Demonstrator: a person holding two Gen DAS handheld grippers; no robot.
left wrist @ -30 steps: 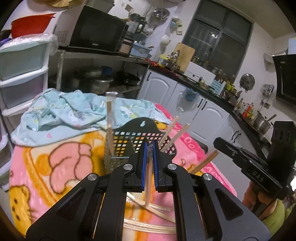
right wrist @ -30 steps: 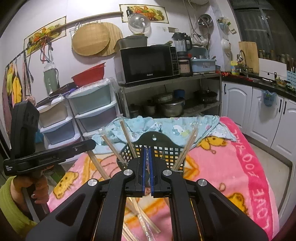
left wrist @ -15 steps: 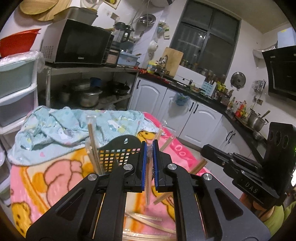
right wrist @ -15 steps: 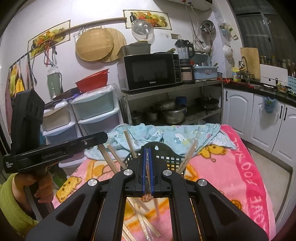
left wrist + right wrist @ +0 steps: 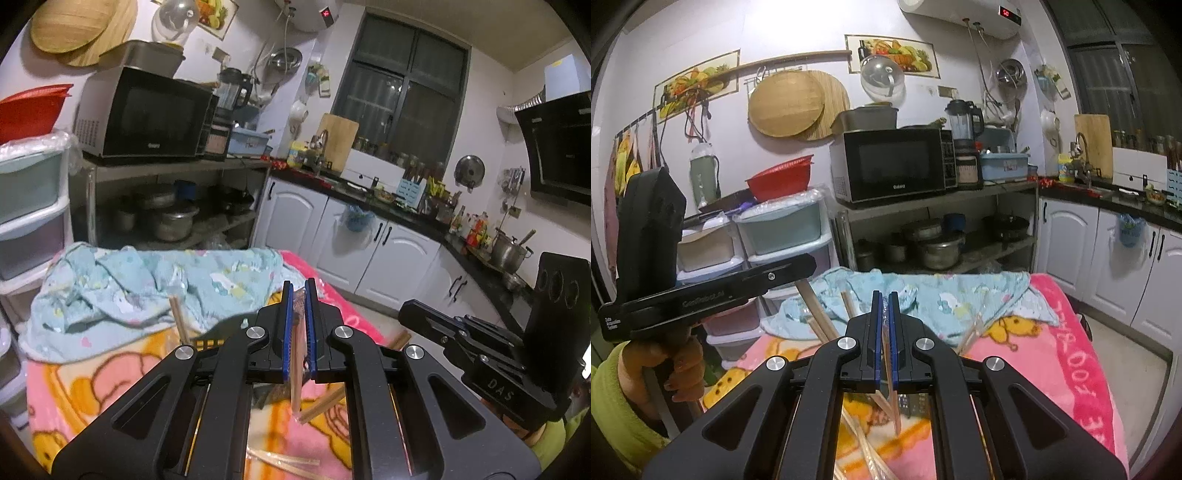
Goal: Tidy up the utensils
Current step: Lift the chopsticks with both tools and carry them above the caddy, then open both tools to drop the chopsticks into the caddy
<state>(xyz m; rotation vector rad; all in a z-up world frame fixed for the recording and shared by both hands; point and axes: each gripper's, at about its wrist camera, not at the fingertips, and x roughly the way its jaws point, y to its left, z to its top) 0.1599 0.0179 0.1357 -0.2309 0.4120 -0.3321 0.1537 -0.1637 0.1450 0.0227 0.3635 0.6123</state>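
Both hand-held grippers [image 5: 298,328] [image 5: 885,339] forward, slightly downward

**Both grippers pinching, held side by side**

The left gripper [image 5: 299,295] and the right gripper [image 5: 885,302] are pointing slightly downward, blue pads clamped narrow. The left hand [image 5: 670,365], in a green sleeve, is gripping its handle.

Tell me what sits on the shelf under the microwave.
Under the microwave, the shelf holds several metal pots and a dark pan. Anything farther back is lost in shadow.
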